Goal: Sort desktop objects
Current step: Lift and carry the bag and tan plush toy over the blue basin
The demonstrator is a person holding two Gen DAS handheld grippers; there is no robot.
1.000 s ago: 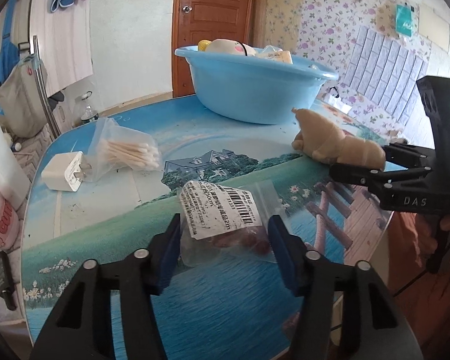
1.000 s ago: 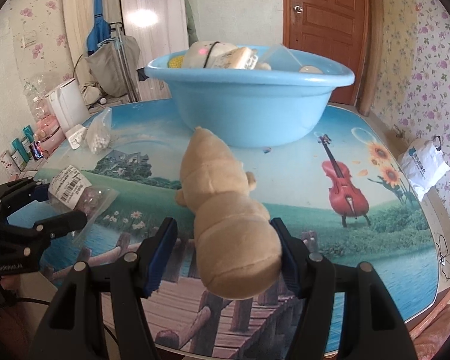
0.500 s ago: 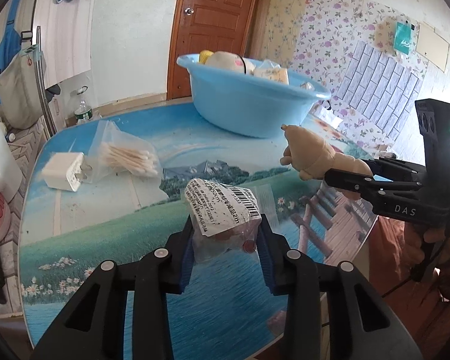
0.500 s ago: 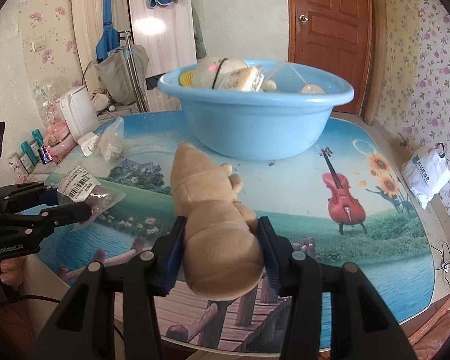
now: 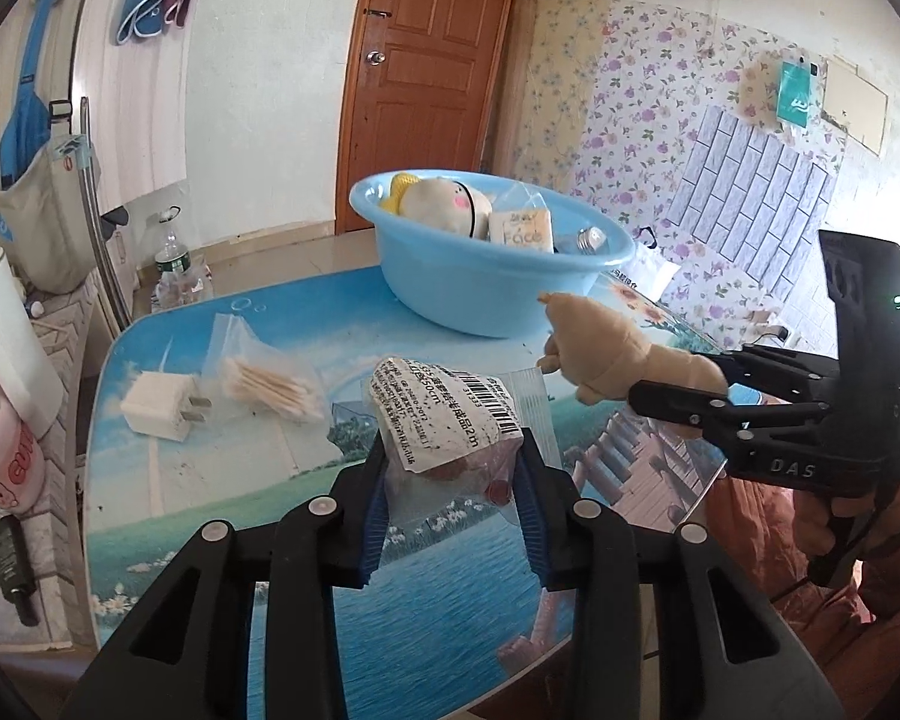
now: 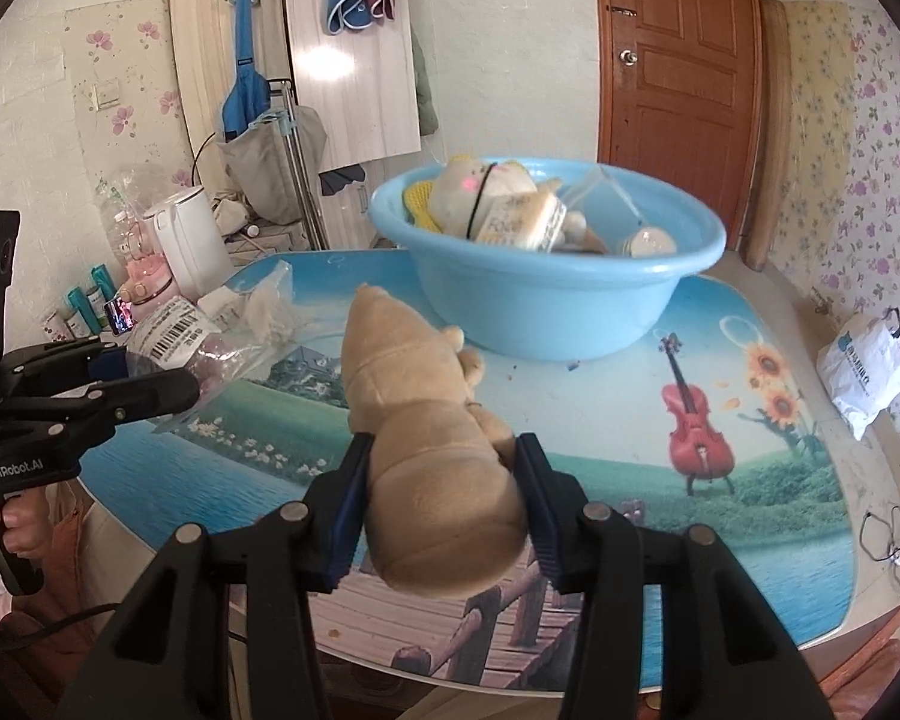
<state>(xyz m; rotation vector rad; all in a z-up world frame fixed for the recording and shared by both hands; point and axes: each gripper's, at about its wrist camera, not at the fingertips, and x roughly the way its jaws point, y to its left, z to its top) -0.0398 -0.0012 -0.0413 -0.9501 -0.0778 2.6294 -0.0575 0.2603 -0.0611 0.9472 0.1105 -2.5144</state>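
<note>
Blue and round, the big tub (image 5: 492, 294) sits at the far end of the table (image 5: 222, 468), near the door. It already holds a round soft toy (image 5: 444, 204), a small box (image 5: 521, 229) and a light bulb (image 5: 588, 238). The left gripper (image 5: 453, 510) has its jaws pressed on a clear bag (image 5: 444, 420) with a white label, held up off the table. The right gripper (image 6: 444, 510) has its jaws squeezed on a tan plush toy (image 6: 426, 444), also up in the air. The two grippers are side by side, near each other but not touching. On the table's left side lie a white plug (image 5: 159, 408) and a bag of cotton swabs (image 5: 270, 387), just beside each other. A kettle (image 6: 189, 249) stands off the table's left edge. Between the grippers and the tub the table top is bare. The table's near edge is right under both grippers.
</note>
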